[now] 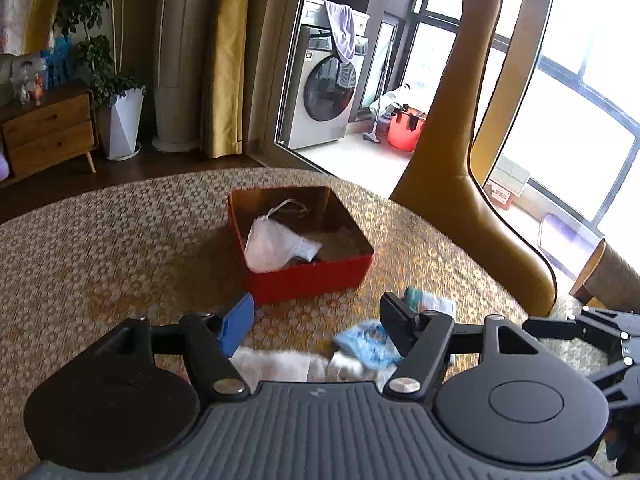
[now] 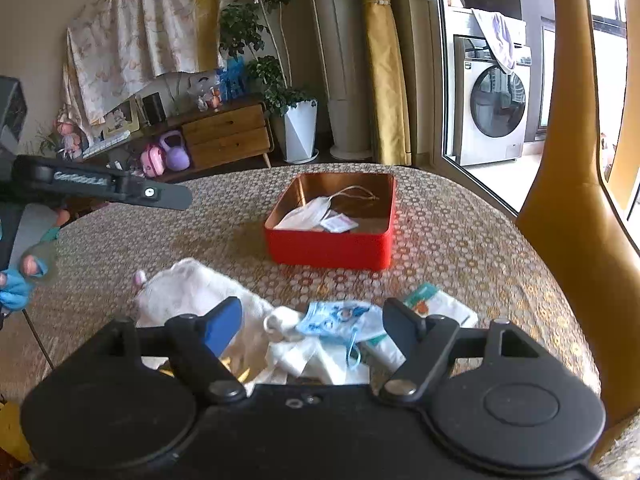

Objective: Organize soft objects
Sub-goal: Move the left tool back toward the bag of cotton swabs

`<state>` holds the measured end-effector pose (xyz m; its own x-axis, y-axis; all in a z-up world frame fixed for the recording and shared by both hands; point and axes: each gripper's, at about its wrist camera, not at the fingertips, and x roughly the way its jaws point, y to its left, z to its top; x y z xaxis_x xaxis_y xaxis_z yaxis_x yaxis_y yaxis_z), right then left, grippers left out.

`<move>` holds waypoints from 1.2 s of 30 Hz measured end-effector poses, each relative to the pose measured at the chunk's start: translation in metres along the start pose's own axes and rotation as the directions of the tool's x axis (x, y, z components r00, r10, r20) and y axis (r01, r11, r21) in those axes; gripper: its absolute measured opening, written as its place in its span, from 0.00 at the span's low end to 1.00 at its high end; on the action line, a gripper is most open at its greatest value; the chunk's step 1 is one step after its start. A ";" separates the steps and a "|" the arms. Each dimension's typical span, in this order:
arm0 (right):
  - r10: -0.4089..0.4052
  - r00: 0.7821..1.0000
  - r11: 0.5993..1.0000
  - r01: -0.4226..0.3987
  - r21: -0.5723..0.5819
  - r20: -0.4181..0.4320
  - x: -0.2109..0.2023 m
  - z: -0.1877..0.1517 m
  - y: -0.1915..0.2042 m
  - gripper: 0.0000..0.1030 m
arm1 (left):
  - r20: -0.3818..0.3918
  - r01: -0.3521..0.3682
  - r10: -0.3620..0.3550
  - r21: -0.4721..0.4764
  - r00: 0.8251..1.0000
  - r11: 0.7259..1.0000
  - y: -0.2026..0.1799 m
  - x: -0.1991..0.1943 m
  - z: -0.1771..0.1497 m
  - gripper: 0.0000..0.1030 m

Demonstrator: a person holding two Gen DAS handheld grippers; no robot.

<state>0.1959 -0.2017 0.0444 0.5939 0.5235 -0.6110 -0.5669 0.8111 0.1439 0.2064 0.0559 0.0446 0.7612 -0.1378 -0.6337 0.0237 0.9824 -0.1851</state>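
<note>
A red box [image 1: 312, 280] stands on the patterned table [image 1: 120, 248] and holds a white mask [image 1: 276, 244] with loose straps. My left gripper [image 1: 316, 324] is open and empty, just short of the box. Under it lie a blue-printed mask [image 1: 366, 342], a white cloth [image 1: 276, 364] and a small packet [image 1: 430, 302]. In the right wrist view my right gripper [image 2: 312, 326] is open and empty above the same pile: blue-printed mask [image 2: 340, 316], white cloth [image 2: 192, 292], packet [image 2: 436, 304]. The red box [image 2: 332, 248] sits beyond it.
A mustard-yellow chair back [image 1: 460, 200] rises at the table's right side. A gloved hand [image 2: 16, 288] holds the left tool at the left edge of the right wrist view. Past the table stand a wooden cabinet [image 2: 228, 132], a potted plant [image 2: 296, 128] and a washing machine [image 2: 492, 104].
</note>
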 end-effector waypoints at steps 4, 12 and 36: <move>0.004 1.000 1.000 -0.004 -0.002 -0.008 -0.005 -0.014 0.006 0.77 | 0.009 0.014 -0.014 -0.002 1.000 1.000 0.003 -0.018 -0.026 0.78; 0.039 0.999 0.999 -0.040 -0.020 -0.035 -0.009 -0.042 0.024 0.84 | -0.008 0.025 -0.026 -0.025 1.000 0.999 0.014 -0.040 -0.077 0.85; 0.157 0.971 0.987 -0.157 0.010 -0.180 0.036 -0.077 0.076 0.86 | -0.061 0.020 -0.017 0.048 0.998 0.999 0.021 -0.031 -0.183 1.00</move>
<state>0.1308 -0.1414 -0.0266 0.3854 0.5885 -0.7107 -0.6475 0.7212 0.2461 0.0644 0.0579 -0.0774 0.7197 -0.1621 -0.6751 0.0700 0.9843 -0.1618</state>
